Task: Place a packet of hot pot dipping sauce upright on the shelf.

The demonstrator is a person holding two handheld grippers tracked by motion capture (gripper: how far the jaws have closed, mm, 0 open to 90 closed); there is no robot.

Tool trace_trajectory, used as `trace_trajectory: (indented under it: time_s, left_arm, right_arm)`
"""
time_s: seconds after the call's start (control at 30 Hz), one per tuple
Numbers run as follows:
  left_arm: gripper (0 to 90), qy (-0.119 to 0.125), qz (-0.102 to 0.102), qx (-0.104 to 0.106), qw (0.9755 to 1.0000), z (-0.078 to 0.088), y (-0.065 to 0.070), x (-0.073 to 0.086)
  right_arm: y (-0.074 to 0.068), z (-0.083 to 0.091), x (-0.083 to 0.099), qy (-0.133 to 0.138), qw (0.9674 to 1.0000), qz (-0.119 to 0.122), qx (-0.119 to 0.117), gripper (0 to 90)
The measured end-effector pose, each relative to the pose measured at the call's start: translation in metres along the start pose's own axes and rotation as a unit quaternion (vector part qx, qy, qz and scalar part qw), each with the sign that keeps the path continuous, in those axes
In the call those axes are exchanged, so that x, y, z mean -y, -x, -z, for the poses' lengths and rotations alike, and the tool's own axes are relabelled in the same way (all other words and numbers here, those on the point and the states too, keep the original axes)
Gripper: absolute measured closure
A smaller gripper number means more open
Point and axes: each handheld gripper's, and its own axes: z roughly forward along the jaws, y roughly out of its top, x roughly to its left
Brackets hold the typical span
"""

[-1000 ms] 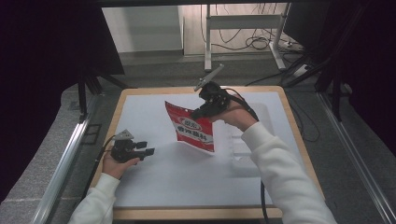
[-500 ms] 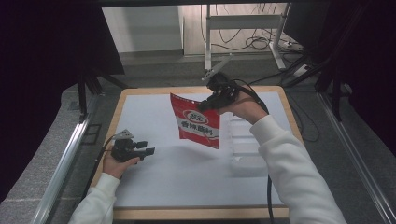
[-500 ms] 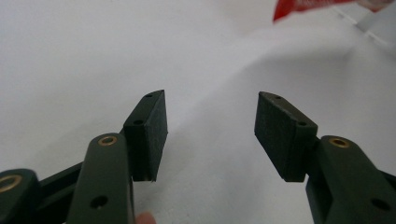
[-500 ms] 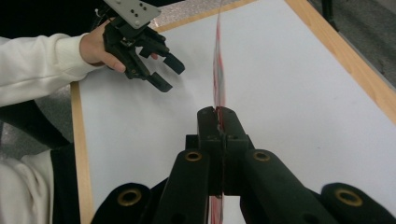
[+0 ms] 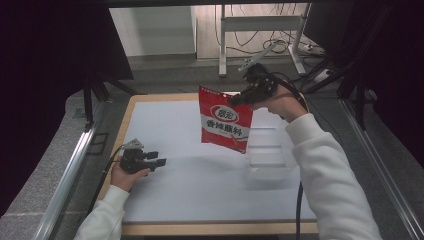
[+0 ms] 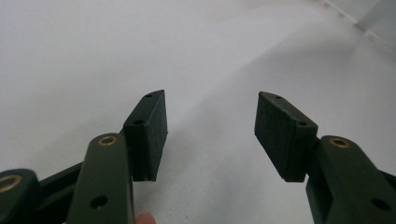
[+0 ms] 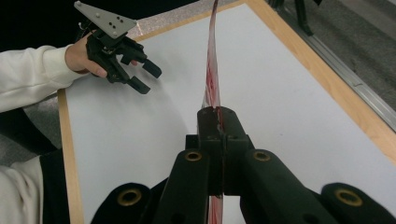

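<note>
Gripper work first: my right gripper [image 5: 239,99] is raised well above the tabletop [image 5: 200,200], my right arm in its white sleeve [image 5: 325,175] stretched forward and up from the lower right of the high view. Its jaws are pressed together on the upper right corner of a red snack packet [image 5: 225,121], which hangs free in the air, tilted slightly, with white lettering and an oval emblem facing me. In the right gripper view the packet [image 7: 212,79] shows edge-on, a thin red and pale sheet running away from the clamped jaws [image 7: 218,116].

My left hand [image 5: 125,175] rests low near the left edge of the tabletop, wrist flat and forearm coming in from the bottom left. My left gripper [image 5: 155,159] points to the right across the white surface, well apart from the packet. Its jaws are spread wide with nothing between them; in the left gripper view the two black pads [image 6: 149,130] stand apart over bare white tabletop. From the right gripper view I can see that same left gripper [image 7: 144,77] with its grey three-cornered plate on top.

Just to the right of the hanging packet, a clear plastic container [image 5: 267,155] sits on the tabletop, below my right forearm. It has ribbed or divided sections, and I cannot tell whether anything lies in it.
</note>
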Motion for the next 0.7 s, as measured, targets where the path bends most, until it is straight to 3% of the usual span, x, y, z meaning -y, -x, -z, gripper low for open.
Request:
trace_trajectory:
  time_s: [0.4,0.7]
  left_arm:
    - [42.8,-0.004,-0.012,-0.004,0.9999,-0.002,0.005,-0.002]
    - [42.3,-0.006,-0.014,-0.004,0.9999,-0.002,0.006,-0.001]
  right_arm:
    - [0.023,0.029,0.015,0.005,0.9995,-0.018,0.027,89.7]
    - [0.026,0.046,0.023,0.011,0.9989,-0.024,0.039,89.7]
